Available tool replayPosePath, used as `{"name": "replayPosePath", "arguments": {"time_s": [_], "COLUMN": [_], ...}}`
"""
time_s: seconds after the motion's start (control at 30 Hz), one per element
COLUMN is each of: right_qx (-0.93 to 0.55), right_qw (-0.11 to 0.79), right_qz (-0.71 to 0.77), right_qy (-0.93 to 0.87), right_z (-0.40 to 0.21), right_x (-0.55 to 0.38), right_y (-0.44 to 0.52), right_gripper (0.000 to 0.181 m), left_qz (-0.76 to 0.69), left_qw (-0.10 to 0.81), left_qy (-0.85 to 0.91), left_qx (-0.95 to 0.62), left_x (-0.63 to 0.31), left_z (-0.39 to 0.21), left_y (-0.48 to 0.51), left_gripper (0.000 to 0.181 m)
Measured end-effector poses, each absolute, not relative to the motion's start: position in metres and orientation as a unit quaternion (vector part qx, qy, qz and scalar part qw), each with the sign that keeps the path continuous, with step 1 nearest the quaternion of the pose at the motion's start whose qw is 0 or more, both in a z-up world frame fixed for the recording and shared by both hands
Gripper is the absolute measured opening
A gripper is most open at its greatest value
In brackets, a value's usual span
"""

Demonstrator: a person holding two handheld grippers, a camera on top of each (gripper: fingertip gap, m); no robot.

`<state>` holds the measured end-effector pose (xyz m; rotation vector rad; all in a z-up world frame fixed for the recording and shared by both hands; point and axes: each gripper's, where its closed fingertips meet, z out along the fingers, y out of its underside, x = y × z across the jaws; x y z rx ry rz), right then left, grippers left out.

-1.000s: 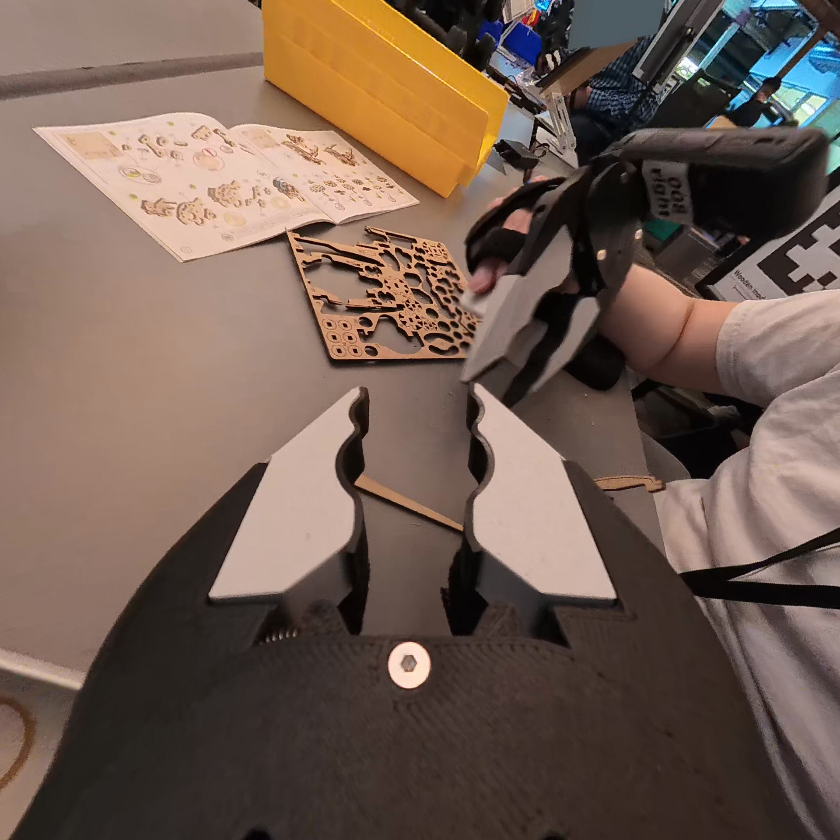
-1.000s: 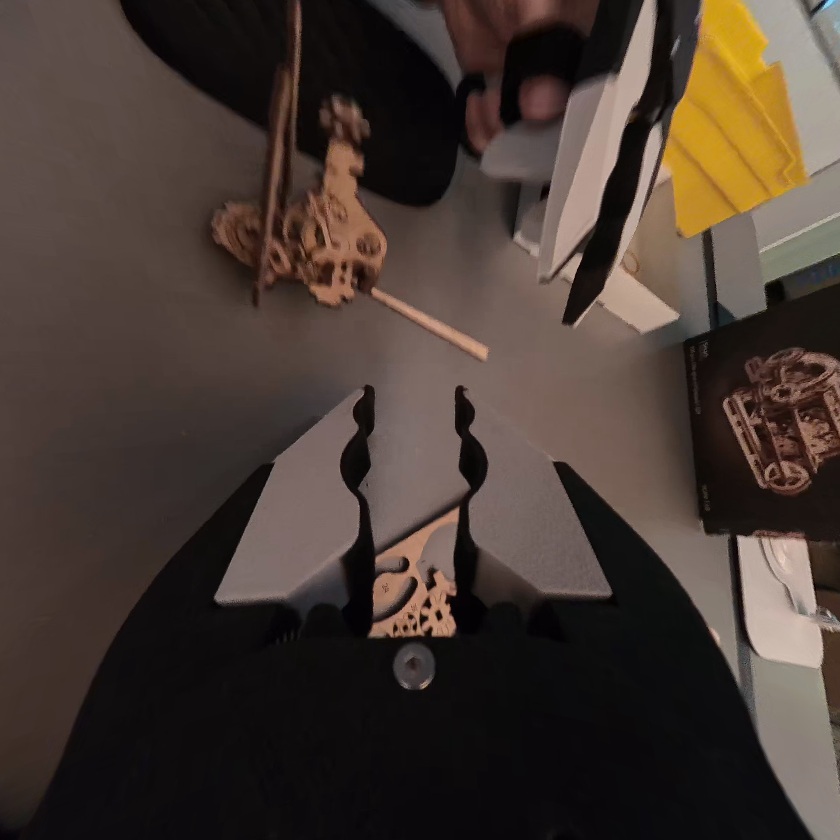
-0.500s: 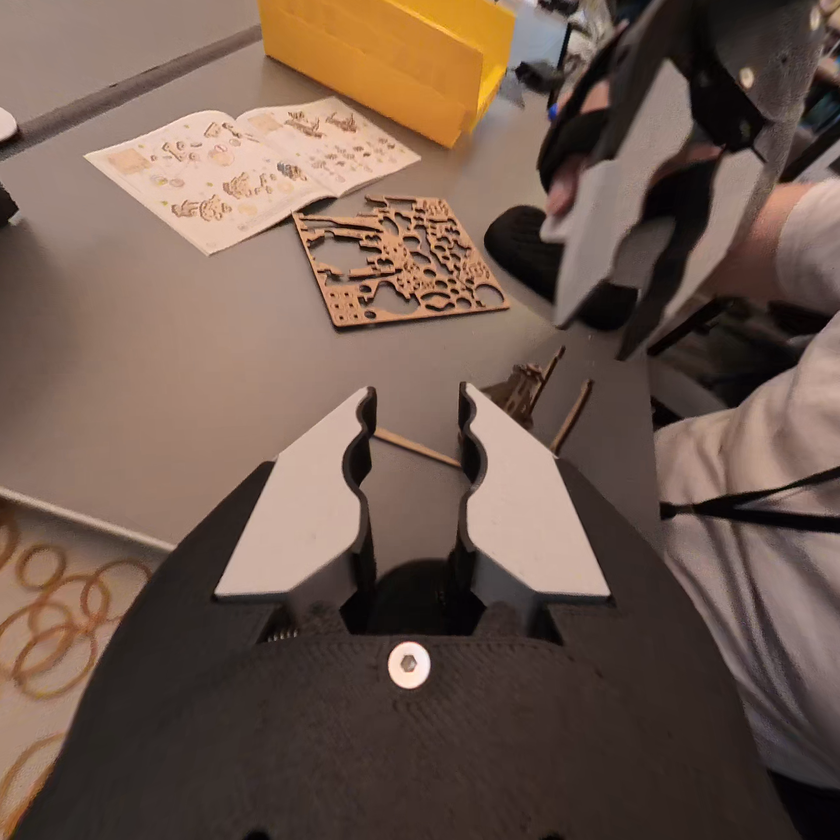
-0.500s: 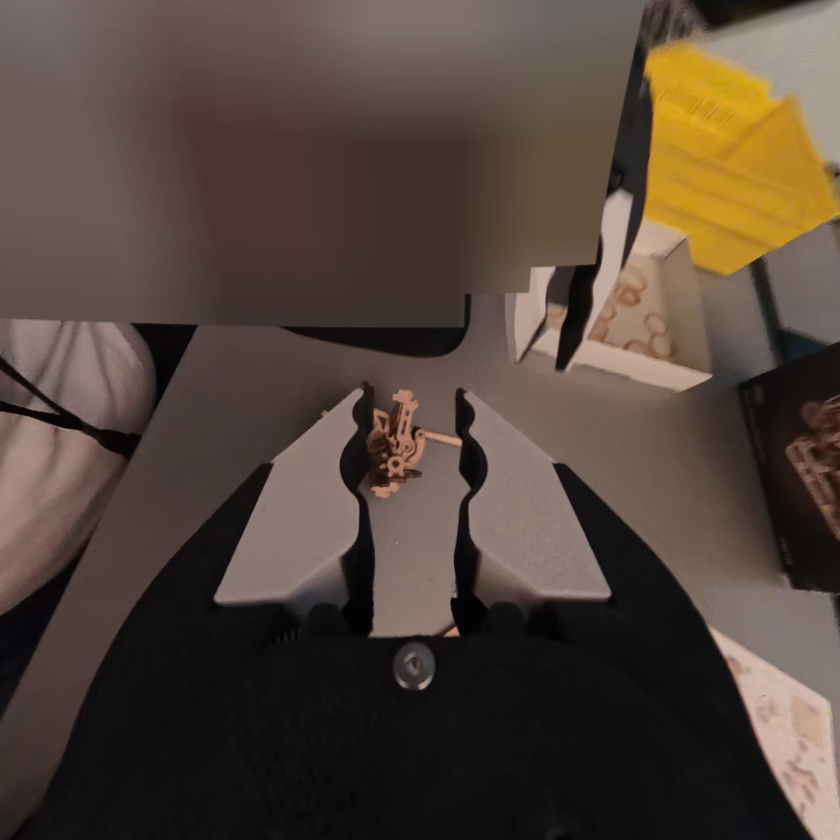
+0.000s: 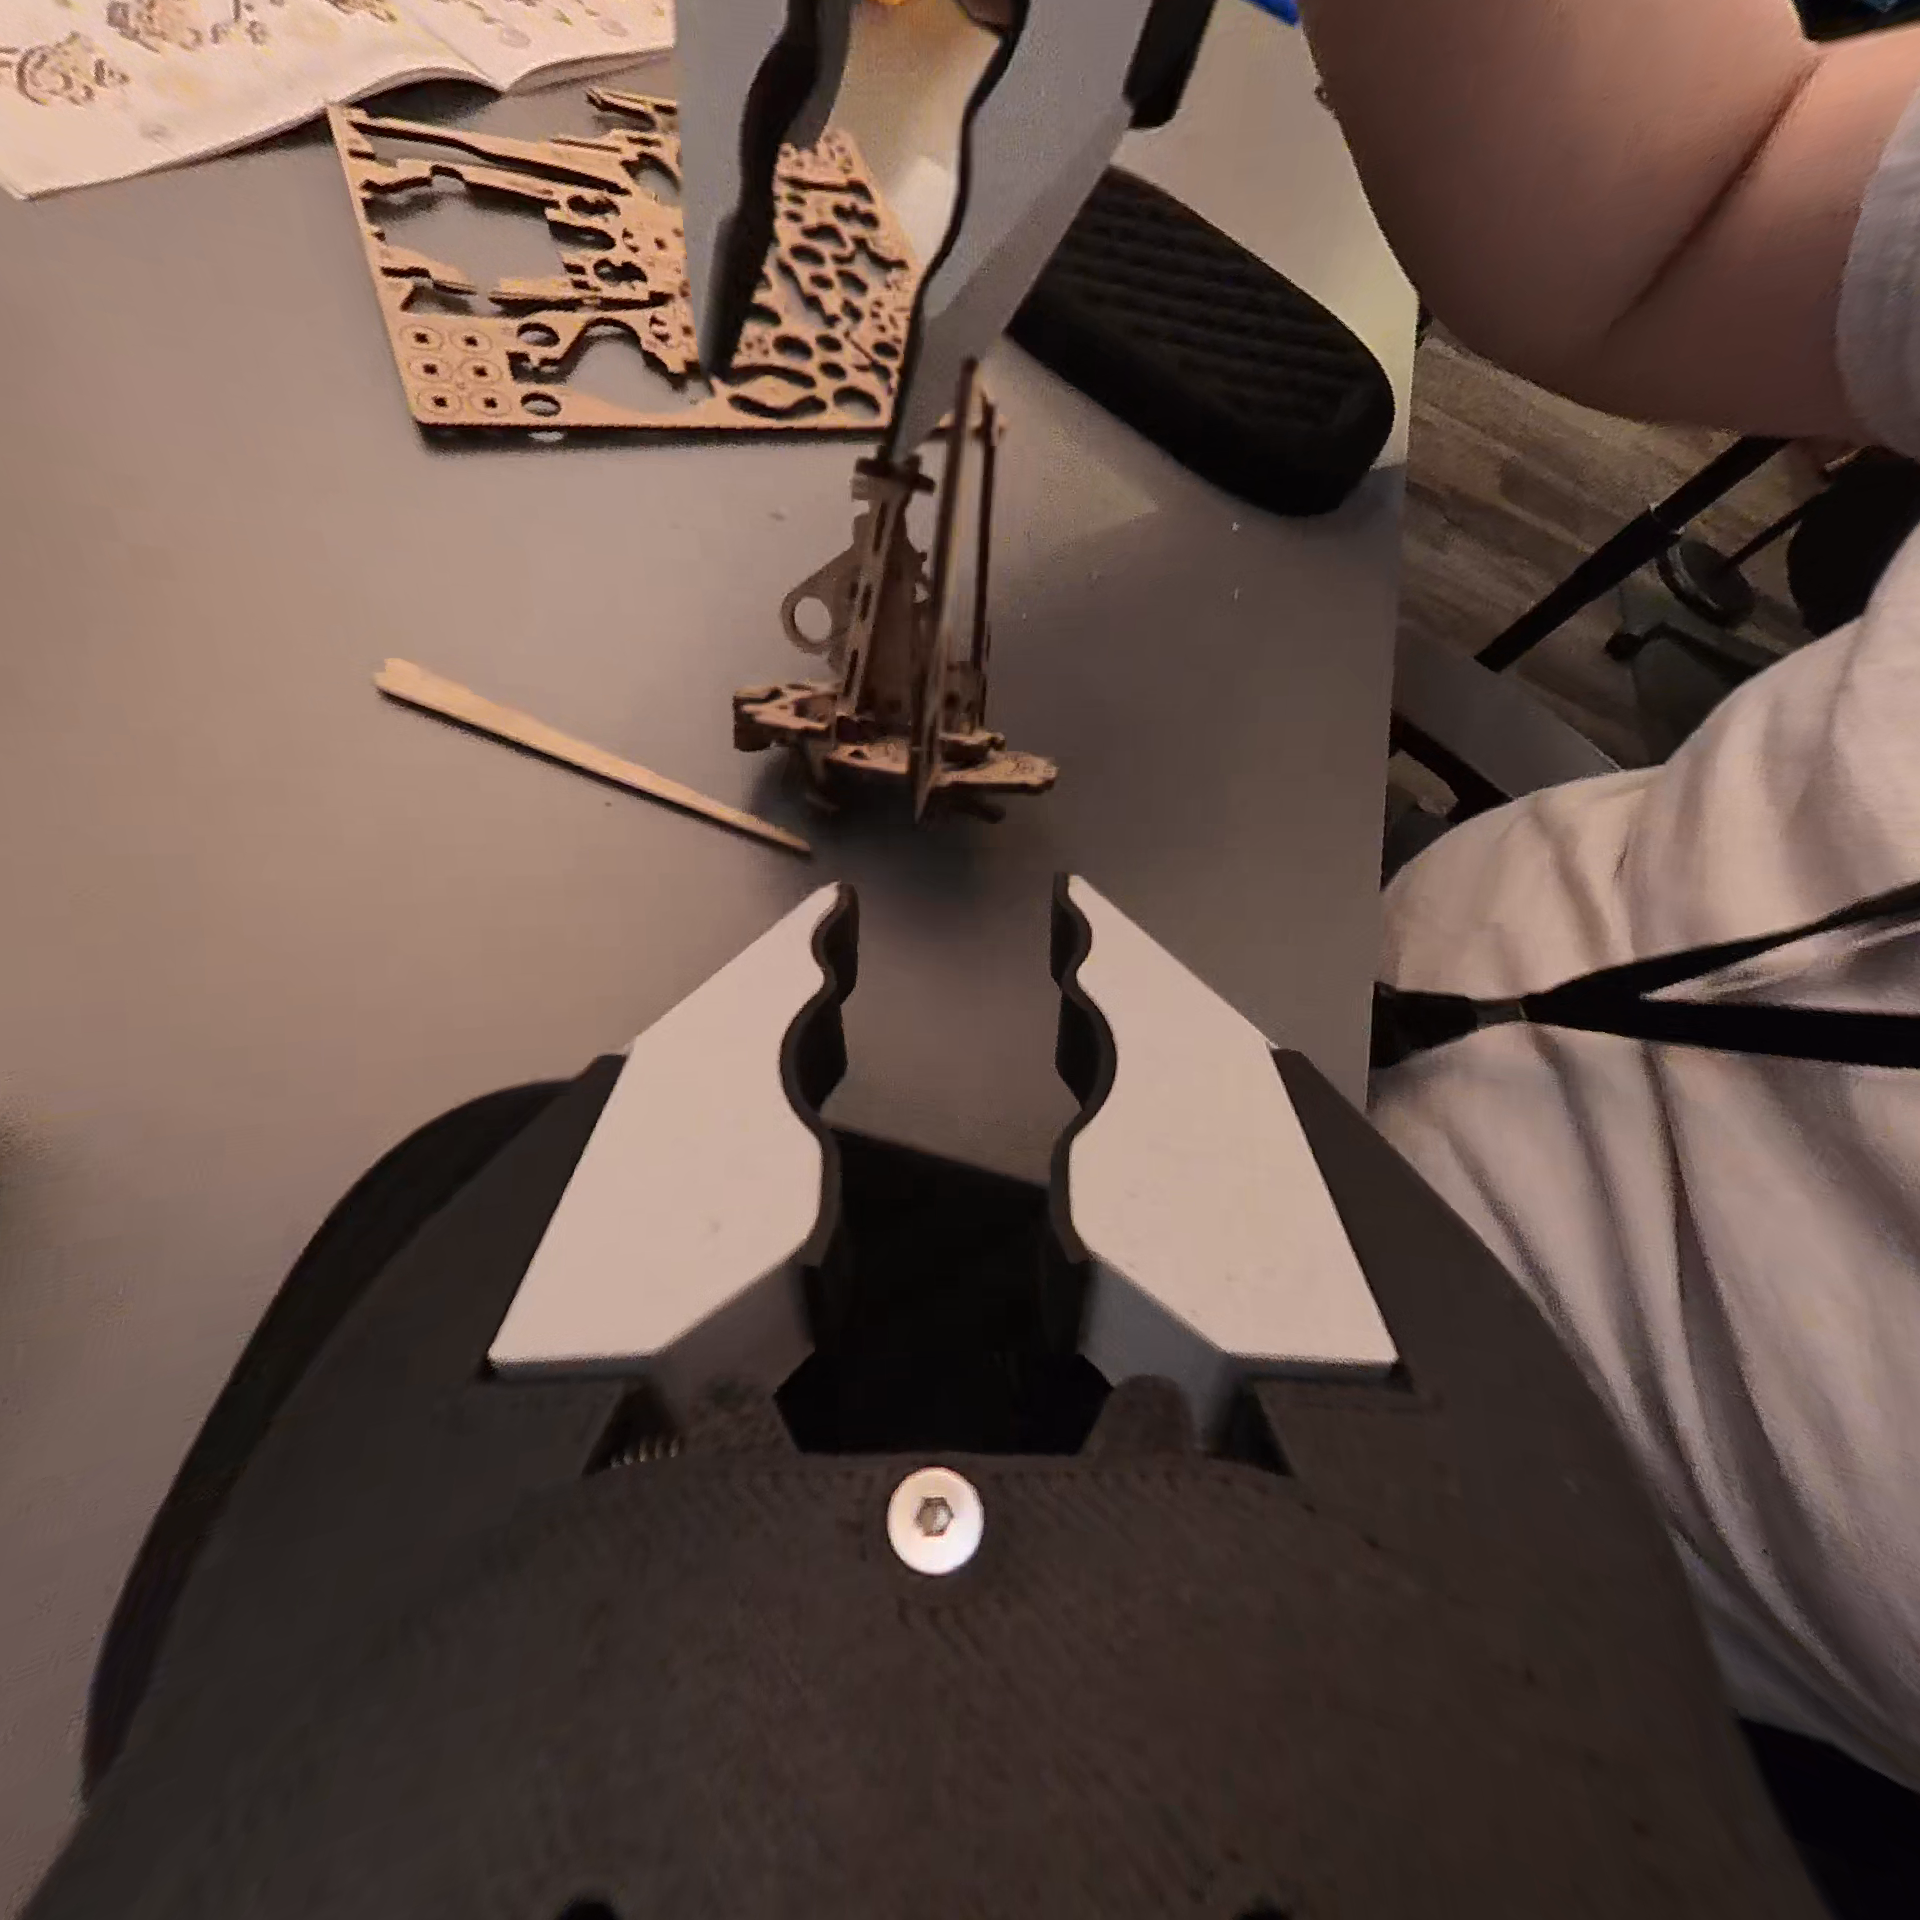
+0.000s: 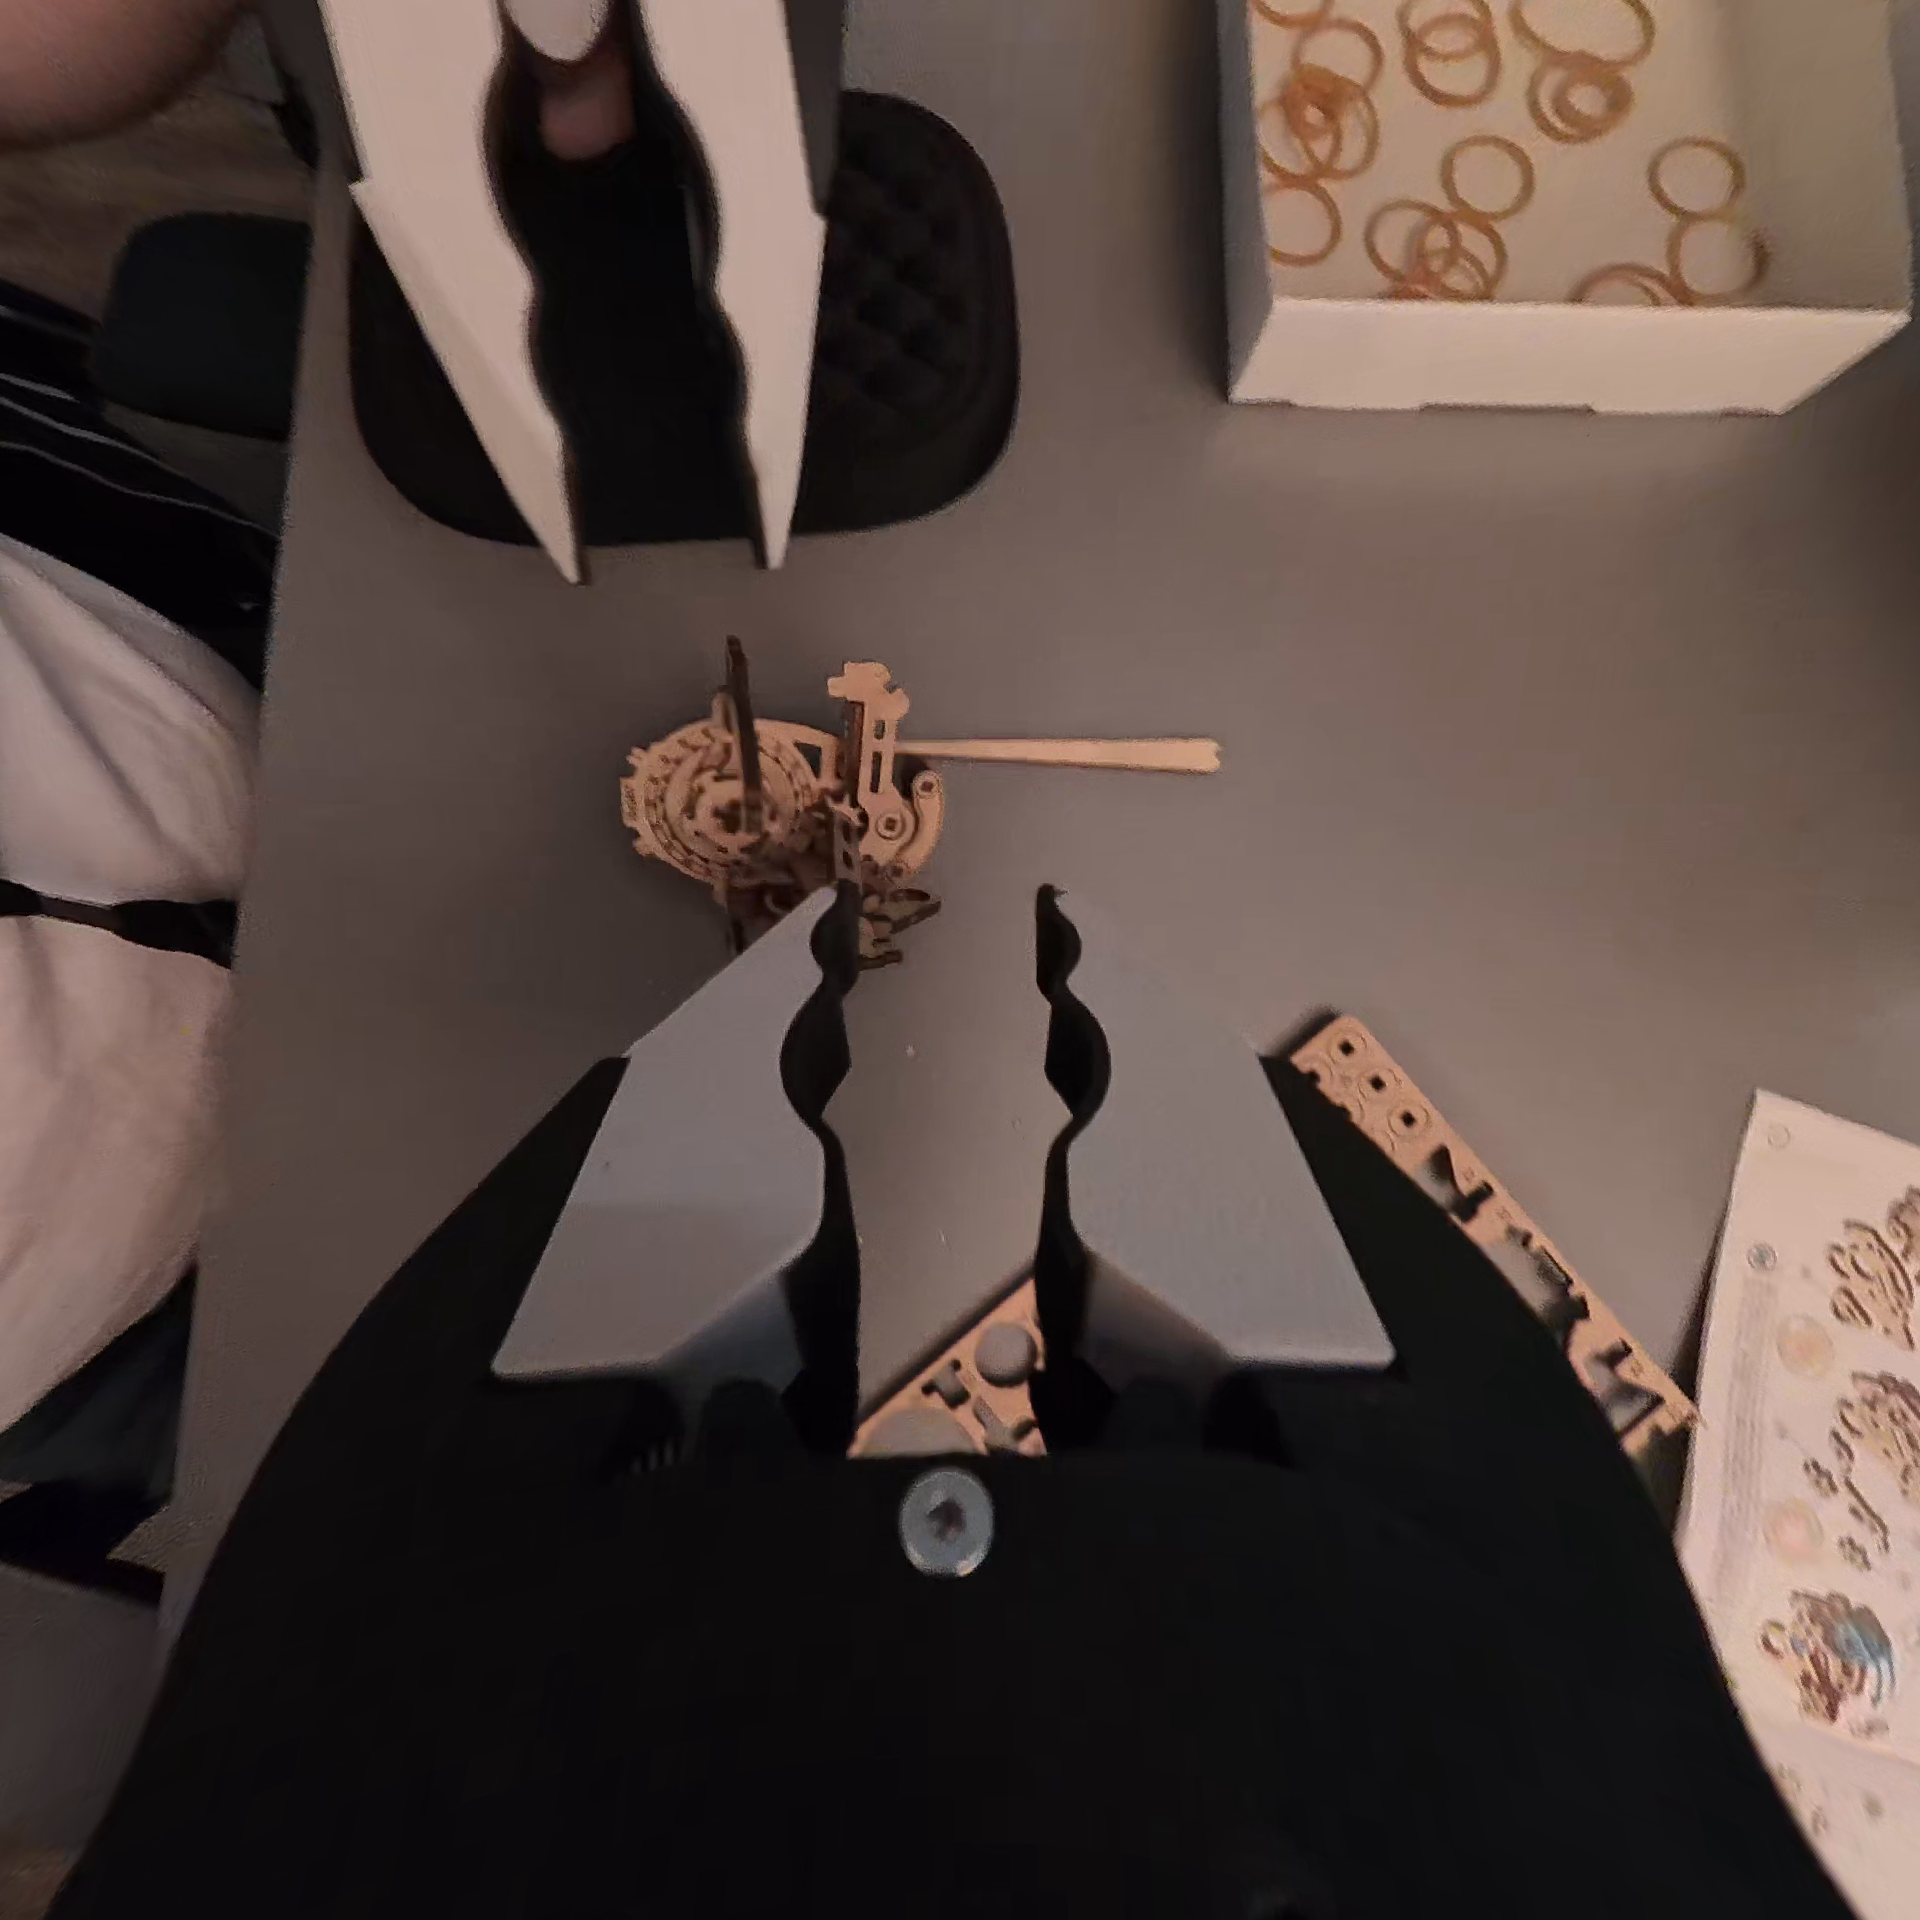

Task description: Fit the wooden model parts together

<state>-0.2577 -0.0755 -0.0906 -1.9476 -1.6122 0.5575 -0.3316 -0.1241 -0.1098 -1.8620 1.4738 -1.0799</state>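
The half-built wooden model (image 5: 894, 675) is standing upright on the tabletop (image 5: 260, 571) between us, its tall axis vertical. We are holding the right tool (image 5: 810, 384) over its top, the left tool (image 5: 954, 894) just short; both gaping, empty.

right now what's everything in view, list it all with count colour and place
wooden model: one, tan, standing mid-table between both grippers
wooden stick: one, pale, flat beside the model
parts sheet: one, brown, beyond the model
instruction booklet: one, white, open by the sheet
white box: one, holding tan rubber bands
table: one, grey
left gripper: grey fingers, open, empty
right gripper: grey fingers, open, empty
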Motion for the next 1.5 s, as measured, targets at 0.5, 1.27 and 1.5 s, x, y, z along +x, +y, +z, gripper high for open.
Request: {"name": "replayPosePath", "arguments": {"time_s": [0.5, 1.27, 1.5], "right_qx": [-0.745, -0.565, -0.550], "right_qw": [0.296, 0.358, 0.350], "right_qz": [0.228, 0.162, 0.147], "right_qy": [-0.553, -0.726, -0.744], "right_z": [-0.124, -0.101, -0.099], "right_x": [-0.218, -0.253, -0.249], "right_y": [-0.052, -0.100, -0.094], "right_gripper": [0.031, 0.038, 0.027], "left_qz": [-0.405, -0.379, -0.410], "left_qw": [0.306, 0.223, 0.218], "left_qy": [0.493, 0.494, 0.462], "left_qx": [-0.707, -0.750, -0.756], "left_x": [-0.287, -0.318, -0.322], "left_z": [-0.088, -0.125, -0.122], "left_y": [-0.065, -0.079, -0.094], "left_gripper": [0.027, 0.026, 0.030]}}
